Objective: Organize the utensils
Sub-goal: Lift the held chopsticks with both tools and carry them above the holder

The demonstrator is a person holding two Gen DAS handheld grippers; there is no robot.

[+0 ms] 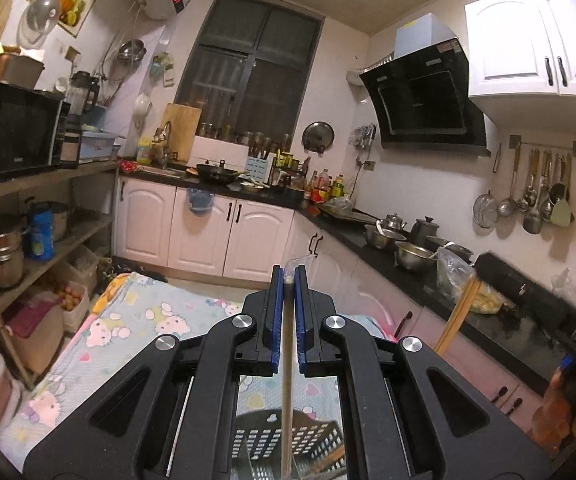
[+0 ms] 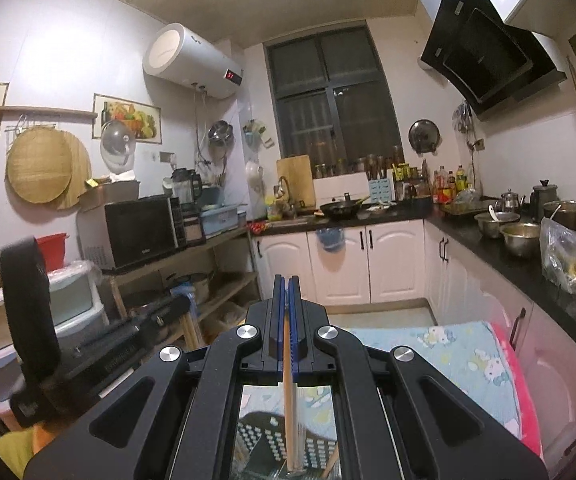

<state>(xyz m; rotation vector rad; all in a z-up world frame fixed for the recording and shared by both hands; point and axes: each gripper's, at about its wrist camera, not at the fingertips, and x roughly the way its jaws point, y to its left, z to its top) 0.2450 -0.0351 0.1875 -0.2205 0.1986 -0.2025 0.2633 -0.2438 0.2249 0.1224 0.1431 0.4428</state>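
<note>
two handheld grippers raised level in a small, crowded kitchen, each looking toward a dark window.

the left gripper (image 1: 289,276) has its blue-padded jaws closed narrow on a thin pale stick with a scrap of clear wrapper at its tip (image 1: 286,360), probably a chopstick; it hangs straight down between the pads. in the same view, at the right edge, wooden chopsticks (image 1: 456,314) slant down from the other black tool, blurred.

the right gripper (image 2: 286,292) is likewise pinched tight on a light wooden chopstick (image 2: 288,396), which also hangs down. holding each stick near its top end and letting it dangle looks like a way to lower it upright into a holder.

below both grippers sits a black perforated plastic basket (image 1: 311,436), its grid walls visible between the tool arms. it rests on a pale blue cloth printed with cartoon cats (image 1: 140,320). the sticks' lower ends reach down toward it; whether they touch it cannot be told.

around: a black countertop (image 2: 487,248) carrying steel bowls, kettles and a bag of food, white cabinets below, a black microwave (image 2: 140,228) on a wooden shelf, ladles hanging on the wall. none of this lies between the grippers and the basket; each tool's own body hides most of the drop.
</note>
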